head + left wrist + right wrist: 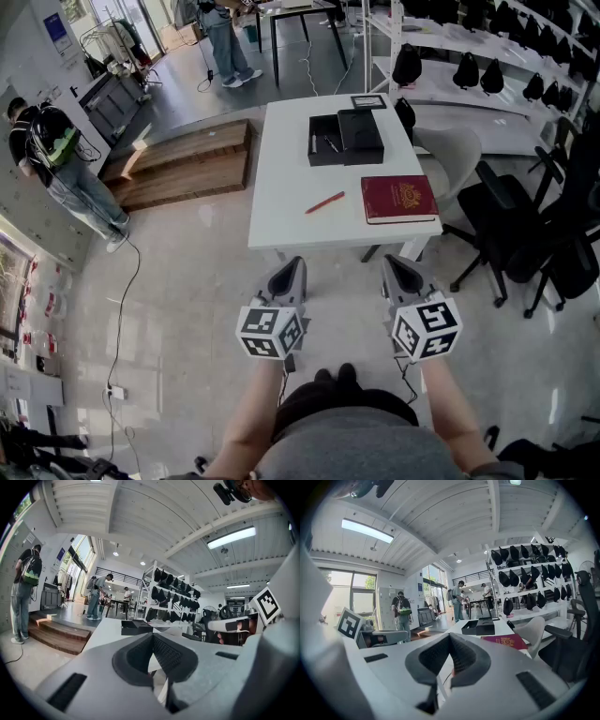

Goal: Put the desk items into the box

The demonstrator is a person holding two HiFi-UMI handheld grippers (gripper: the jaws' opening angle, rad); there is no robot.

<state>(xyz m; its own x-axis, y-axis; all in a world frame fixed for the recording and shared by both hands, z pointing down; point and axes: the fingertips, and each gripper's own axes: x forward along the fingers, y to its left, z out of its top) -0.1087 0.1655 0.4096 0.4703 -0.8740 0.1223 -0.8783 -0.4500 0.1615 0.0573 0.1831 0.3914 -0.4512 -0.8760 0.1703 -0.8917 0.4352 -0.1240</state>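
On the white table lie a red pen and a dark red book near the front edge. An open black box sits further back, with its black lid beside it. My left gripper and right gripper hang side by side over the floor, just short of the table's near edge. Both are shut and hold nothing. The left gripper view looks over its closed jaws to the box. In the right gripper view the book and box lie beyond the closed jaws.
A small dark framed item lies at the table's far end. A white chair and black office chairs stand to the right. A wooden step platform is at the left, with a person beyond it. A cable runs along the floor.
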